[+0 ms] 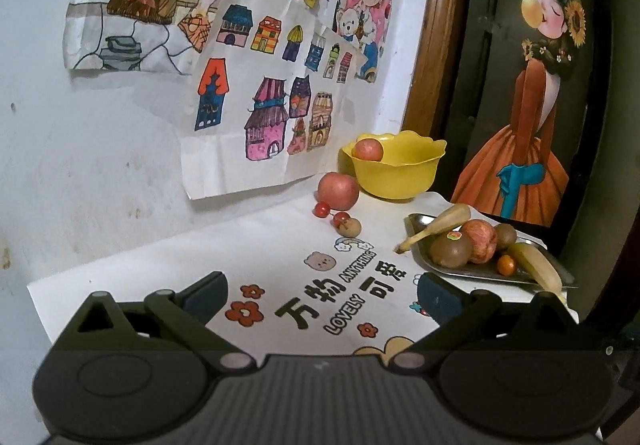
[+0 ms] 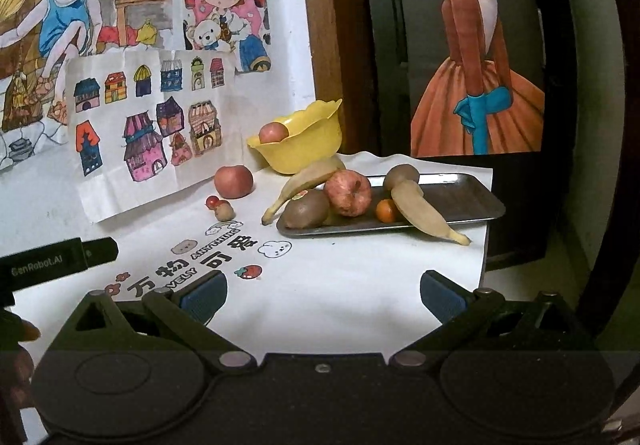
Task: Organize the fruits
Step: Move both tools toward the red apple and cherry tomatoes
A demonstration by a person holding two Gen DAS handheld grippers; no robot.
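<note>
The fruits sit ahead of both tools, at the far side of the table [image 2: 360, 285]. A metal tray [image 2: 460, 201] holds a red apple [image 2: 347, 192], a kiwi [image 2: 307, 208], a second kiwi [image 2: 401, 175], a small orange [image 2: 386, 210] and two bananas [image 2: 424, 211]. A yellow bowl [image 2: 304, 149] behind the tray has one apple in it. Another apple [image 2: 233, 181], cherries [image 2: 213, 201] and a small brown fruit [image 2: 225, 211] lie loose on the table, ahead and to the left.

The left tool [image 1: 320, 295] and the right tool [image 2: 322, 295] are both open wide and hold nothing. They are well apart from the fruit.

It looks like no fruit is picked yet. A good way is to reach for one fruit at a time, put a finger on each side of its middle, and squeeze softly so it does not squash or roll. The round apple may slip, so go slowly.

The table cover reads "LOVELY" and "ANYTHING", with Chinese words "万物可爱". The kiwi has a sticker, too small to read. A black bar at the left of the right view says "GenRobot.AI".
</note>
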